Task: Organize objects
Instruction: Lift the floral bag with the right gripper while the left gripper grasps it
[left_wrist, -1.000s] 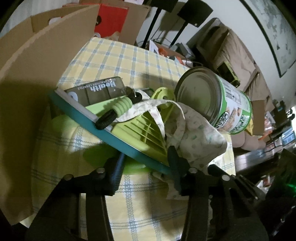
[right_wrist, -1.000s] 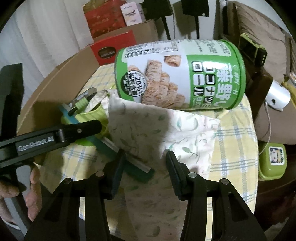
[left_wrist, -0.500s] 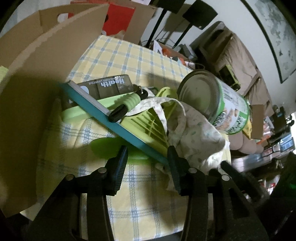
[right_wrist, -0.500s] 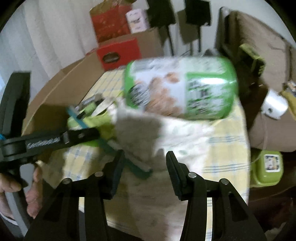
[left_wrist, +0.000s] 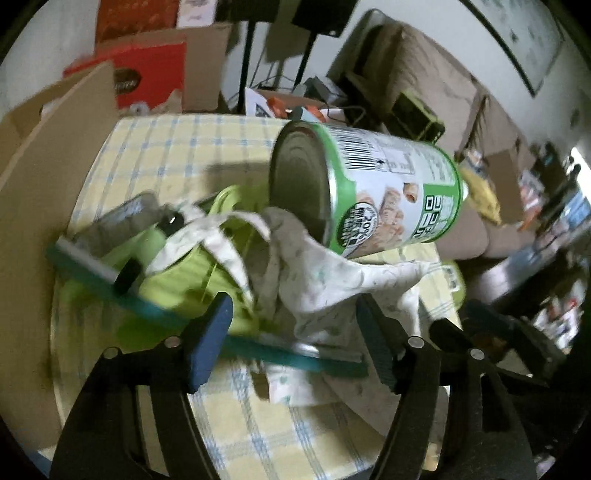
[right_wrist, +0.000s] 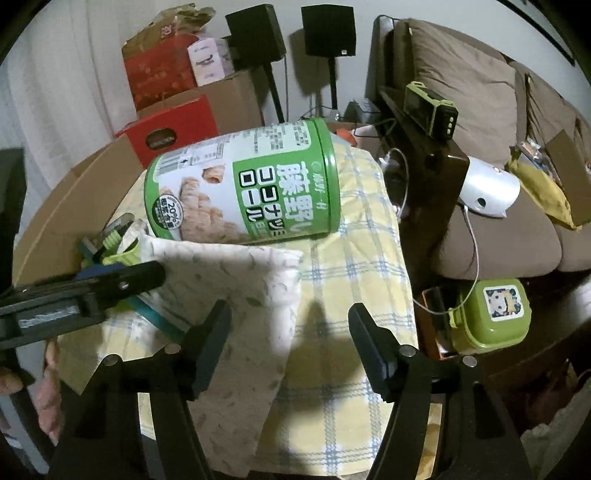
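Note:
A green and white snack can (left_wrist: 388, 192) lies on its side on the yellow checked tablecloth (right_wrist: 365, 258). A floral cloth bag (left_wrist: 325, 273) is draped against the can (right_wrist: 243, 184) and over a lime green slicer (left_wrist: 177, 273) with a teal edge. My left gripper (left_wrist: 291, 336) hovers over the teal edge and the cloth. Its jaws are opening and the pads press on nothing. My right gripper (right_wrist: 290, 339) is also opening, above the cloth's (right_wrist: 236, 291) right edge, gripping nothing. A dark flat packet (left_wrist: 122, 218) lies behind the slicer.
A cardboard box wall (left_wrist: 40, 206) stands along the table's left side, red boxes (right_wrist: 170, 125) behind it. A sofa (right_wrist: 491, 221) and a green lunch box (right_wrist: 491, 314) are off the table's right edge. A hand (right_wrist: 48, 398) holds the left tool.
Both grippers' jaws have spread wider and both tools have drawn back and up from the pile. The cloth no longer sits pinched between the fingers. The can stays on its side.

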